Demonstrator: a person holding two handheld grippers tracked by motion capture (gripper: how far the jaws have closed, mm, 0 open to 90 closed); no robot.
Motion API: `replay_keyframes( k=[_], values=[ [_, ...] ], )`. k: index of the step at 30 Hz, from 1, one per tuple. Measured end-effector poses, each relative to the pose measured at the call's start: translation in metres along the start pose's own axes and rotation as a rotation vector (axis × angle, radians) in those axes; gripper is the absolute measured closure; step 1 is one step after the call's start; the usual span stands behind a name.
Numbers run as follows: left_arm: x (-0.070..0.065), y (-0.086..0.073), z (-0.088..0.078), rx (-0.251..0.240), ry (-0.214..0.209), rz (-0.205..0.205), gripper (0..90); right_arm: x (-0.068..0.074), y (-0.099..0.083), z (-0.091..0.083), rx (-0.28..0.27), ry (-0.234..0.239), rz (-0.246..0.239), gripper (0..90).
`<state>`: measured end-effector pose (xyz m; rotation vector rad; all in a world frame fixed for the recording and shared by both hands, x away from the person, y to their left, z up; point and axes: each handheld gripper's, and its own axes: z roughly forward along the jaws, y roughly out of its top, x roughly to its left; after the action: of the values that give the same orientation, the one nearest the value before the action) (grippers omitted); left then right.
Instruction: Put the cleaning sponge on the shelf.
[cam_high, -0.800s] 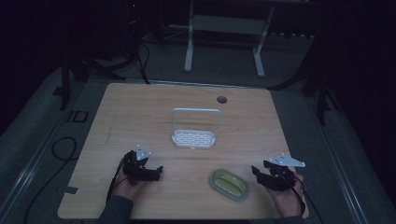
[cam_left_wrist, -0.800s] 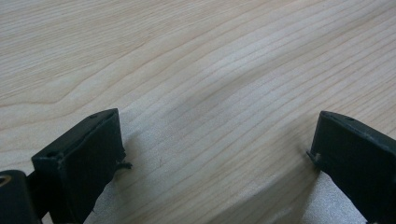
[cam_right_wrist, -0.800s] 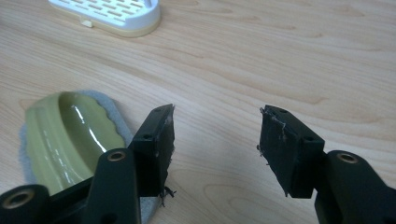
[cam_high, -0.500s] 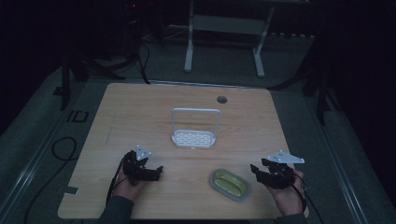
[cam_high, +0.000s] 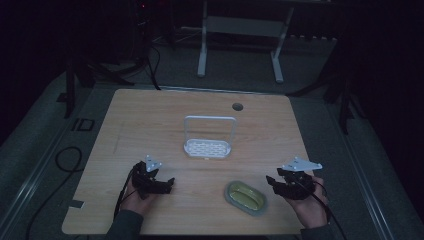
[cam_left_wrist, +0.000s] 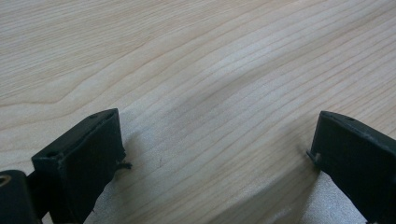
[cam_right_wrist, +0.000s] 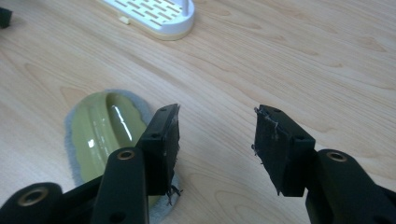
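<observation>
Soap dish (cam_right_wrist: 105, 130), on the table's near edge, lies just beside the right gripper (cam_right_wrist: 217, 135), whose jaws are parted and empty; a skewed approach could shove it off. Farther away, the left gripper (cam_left_wrist: 215, 154) is likewise spread.

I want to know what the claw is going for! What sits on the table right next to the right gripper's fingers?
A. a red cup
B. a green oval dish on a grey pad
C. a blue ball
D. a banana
B: in the right gripper view, the green oval dish lies on its grey pad just beside one of the right gripper fingers, which stand open with nothing between them.
</observation>
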<state>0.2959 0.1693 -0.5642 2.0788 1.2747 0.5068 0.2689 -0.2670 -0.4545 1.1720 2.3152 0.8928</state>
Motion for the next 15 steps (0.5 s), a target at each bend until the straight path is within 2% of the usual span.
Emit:
replay_keyframes(
  k=[5,7,8,15],
  values=[
    [0.000,0.000,0.000,-0.001,0.001,-0.002,2.6,0.002,0.008,-0.001,0.021,0.016,-0.039,49.7],
    [0.000,0.000,0.000,-0.001,0.001,-0.002,2.5,0.003,0.009,-0.001,0.024,0.020,-0.044,49.7],
    [0.000,0.000,0.000,-0.001,0.001,-0.002,2.6,0.003,0.012,-0.001,0.030,0.039,-0.049,49.8],
    [0.000,0.000,0.000,-0.001,0.002,-0.003,2.5,0.005,0.018,-0.001,0.066,0.059,-0.086,49.9]
  ],
)
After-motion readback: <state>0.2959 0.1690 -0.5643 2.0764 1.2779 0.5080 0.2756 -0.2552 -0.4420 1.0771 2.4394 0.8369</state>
